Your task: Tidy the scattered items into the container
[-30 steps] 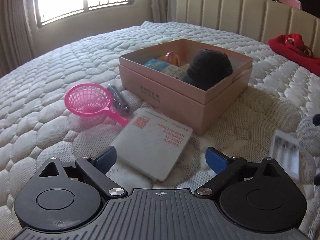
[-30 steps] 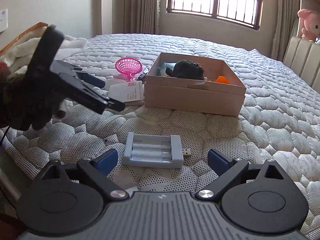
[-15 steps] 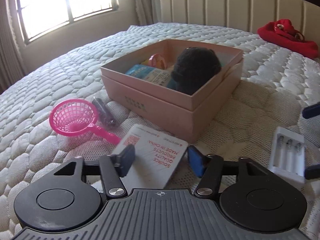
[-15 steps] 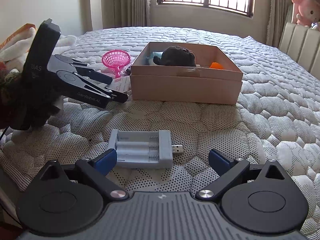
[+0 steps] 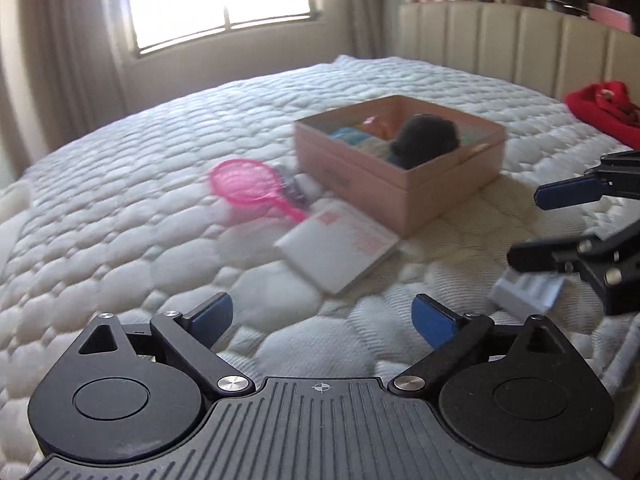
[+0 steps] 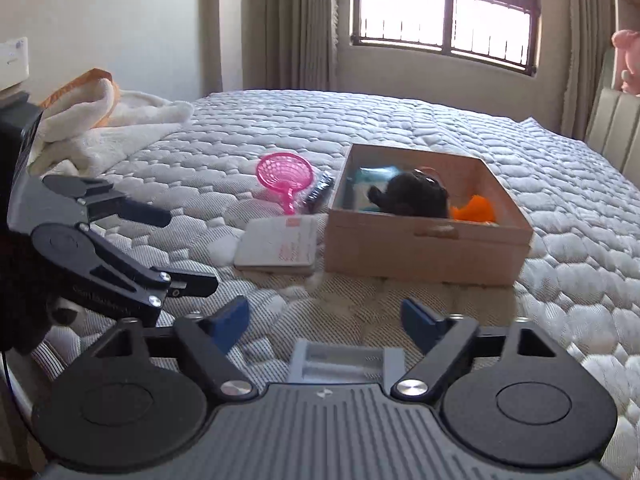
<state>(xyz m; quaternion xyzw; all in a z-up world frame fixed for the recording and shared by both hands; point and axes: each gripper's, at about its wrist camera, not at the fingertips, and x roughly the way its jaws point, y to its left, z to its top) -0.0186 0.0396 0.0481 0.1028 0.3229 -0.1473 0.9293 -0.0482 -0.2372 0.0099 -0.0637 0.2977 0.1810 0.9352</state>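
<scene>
The grey battery charger point(image 6: 346, 364) lies flat on the quilted mattress point(image 6: 560, 280), its long axis running crosswise between the fingers of the right gripper point(image 6: 326, 322), slots facing up. It sits low in the right wrist view, just behind the blue fingertips point(image 6: 230, 318) and partly hidden by the gripper body; a moment ago it lay ahead of the tips with its USB plug showing on the right (the plug is now out of sight). The right jaws are closing, about half open, with the charger between them; whether the pads press it yet I cannot tell. In the left wrist view the charger point(image 5: 528, 290) appears under the right gripper's dark fingers.

Ahead of the right fingers stands the pink cardboard box point(image 6: 424, 252), holding a black plush toy point(image 6: 412, 196) and something orange point(image 6: 474, 208). To its left, ahead of the left fingertip, lies a white booklet point(image 6: 278, 246), flat, with red print. Beyond it a pink toy strainer point(image 6: 285, 172) points its handle toward the camera, a dark wrapped item point(image 6: 318, 194) just beside it.

The left gripper point(image 5: 322, 316) has pulled back from the booklet point(image 5: 340, 246), which earlier lay between its tips; its jaws are opening, wide now, with only mattress between them.
</scene>
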